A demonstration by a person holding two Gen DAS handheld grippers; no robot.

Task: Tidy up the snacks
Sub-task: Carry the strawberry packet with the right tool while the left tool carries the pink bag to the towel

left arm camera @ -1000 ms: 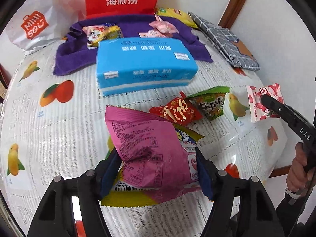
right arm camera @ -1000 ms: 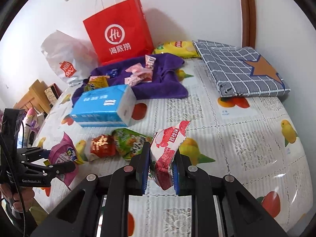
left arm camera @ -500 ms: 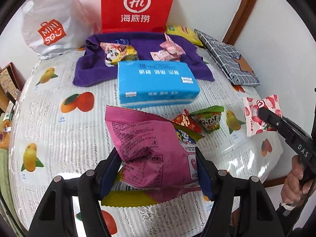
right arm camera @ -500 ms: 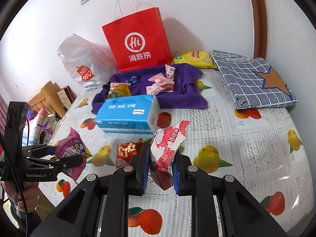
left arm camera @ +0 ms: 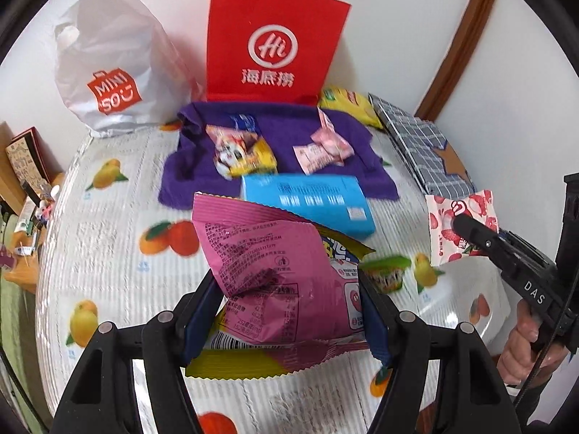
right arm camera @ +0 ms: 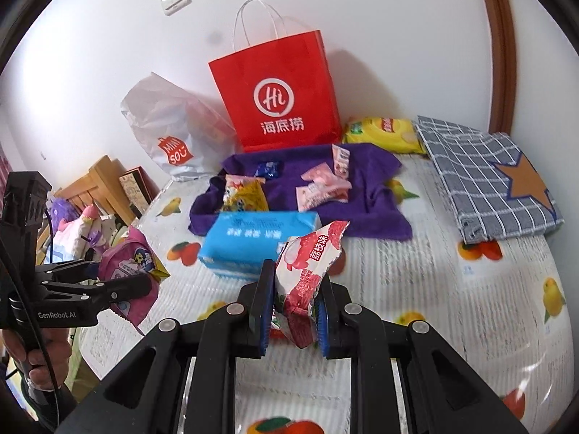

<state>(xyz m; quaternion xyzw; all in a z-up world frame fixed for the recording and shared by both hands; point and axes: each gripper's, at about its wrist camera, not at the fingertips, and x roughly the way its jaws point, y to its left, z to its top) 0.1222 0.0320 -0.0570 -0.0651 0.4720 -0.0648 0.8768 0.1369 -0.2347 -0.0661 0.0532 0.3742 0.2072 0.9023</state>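
Note:
My left gripper (left arm camera: pixel 289 311) is shut on a large pink snack bag (left arm camera: pixel 278 275) with a yellow bottom edge, held up over the table. My right gripper (right arm camera: pixel 293 311) is shut on a small white-and-red lychee snack packet (right arm camera: pixel 307 264), also lifted clear. From the left wrist view the right gripper (left arm camera: pixel 466 228) and its lychee packet (left arm camera: pixel 461 217) hang at the far right. The right wrist view has the left gripper (right arm camera: pixel 134 282) with the pink bag (right arm camera: pixel 132 267) at the left. On a purple cloth (left arm camera: pixel 286 123) lie several small snack packets (left arm camera: pixel 242 152).
A blue tissue pack (left arm camera: pixel 318 199) lies mid-table, a green snack packet (left arm camera: pixel 385 273) beside it. A red paper bag (right arm camera: pixel 278 90) and a white plastic bag (right arm camera: pixel 170 133) stand at the wall. A folded checked cloth (right arm camera: pixel 485 177) and a yellow chip bag (right arm camera: pixel 383 133) lie at the back right. A fruit-print cover (right arm camera: pixel 452 289) spreads over the table.
Both grippers have risen with their packets still held, so the table looks farther below. The red snack that lay beside the green packet is now hidden behind the pink bag.

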